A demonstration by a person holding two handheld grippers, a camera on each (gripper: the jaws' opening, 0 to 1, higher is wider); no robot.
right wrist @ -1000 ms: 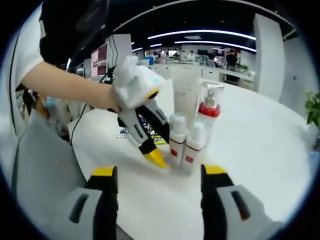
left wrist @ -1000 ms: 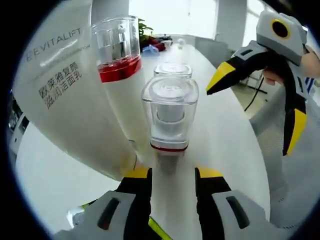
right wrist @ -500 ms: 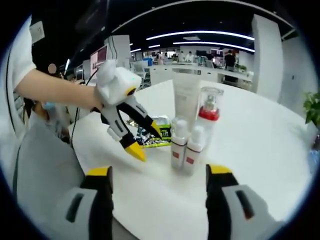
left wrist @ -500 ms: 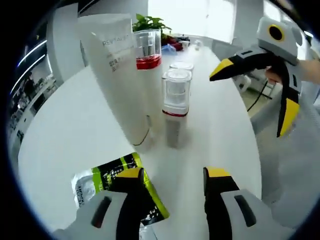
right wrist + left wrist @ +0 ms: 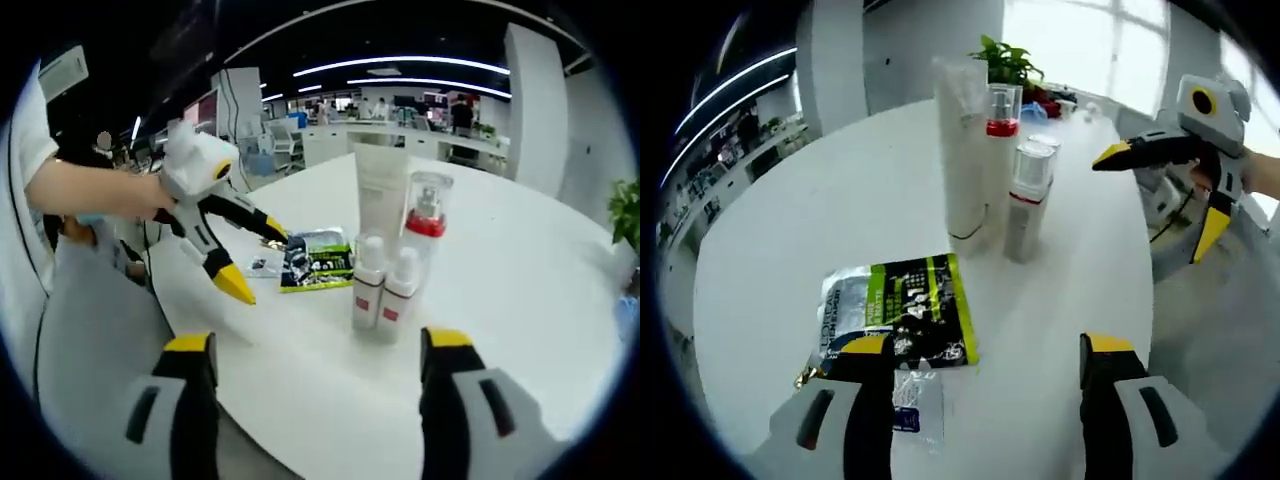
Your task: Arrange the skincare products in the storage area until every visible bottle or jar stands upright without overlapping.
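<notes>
Several skincare products stand upright in a tight cluster on the white round table (image 5: pixel 790 230): a tall white tube (image 5: pixel 965 150) (image 5: pixel 381 195), a clear-capped pump bottle with a red collar (image 5: pixel 1002 108) (image 5: pixel 425 215), and two small white bottles with red labels (image 5: pixel 1025 205) (image 5: pixel 368 288) (image 5: pixel 402 292). My left gripper (image 5: pixel 985 350) is open and empty, well back from the cluster; it appears in the right gripper view (image 5: pixel 255 258) left of the bottles, held by a hand. My right gripper (image 5: pixel 320 345) is open and empty, also seen at the right of the left gripper view (image 5: pixel 1160 190).
A green-and-black sachet (image 5: pixel 905 310) (image 5: pixel 320 260) lies flat on the table, between my left gripper and the bottles. A small clear packet (image 5: pixel 905 395) lies by it. A potted plant (image 5: pixel 1005 60) and small items sit at the far table edge. Office desks stand beyond.
My left gripper has pulled back from the bottles, bringing the sachet into its view. In the right gripper view it has moved left, away from the cluster. The bottles stay put.
</notes>
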